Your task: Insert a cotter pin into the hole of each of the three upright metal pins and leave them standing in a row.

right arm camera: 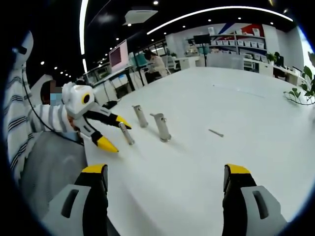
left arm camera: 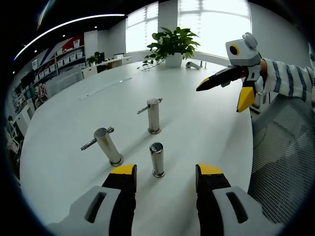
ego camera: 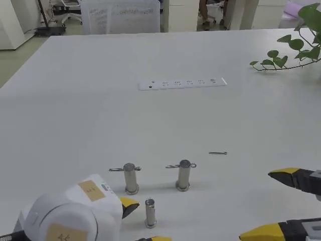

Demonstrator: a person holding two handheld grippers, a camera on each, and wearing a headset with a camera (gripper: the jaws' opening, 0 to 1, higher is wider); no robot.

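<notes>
Now rear pins (ego camera: 131, 178) carry cotter pins (ego camera: 118, 169); front pin (ego camera: 150, 212) apparently bare; left gripper (left arm camera: 166, 169), right gripper (right arm camera: 166, 169) jaws released

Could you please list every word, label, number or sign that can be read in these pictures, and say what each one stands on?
No text can be read with certainty.
The tan stickers on the left gripper: faint marks, too blurred to read.
The power strip: small marks by the sockets, too small to read.
The clear box at the far end: writing on it, blurred.
</notes>
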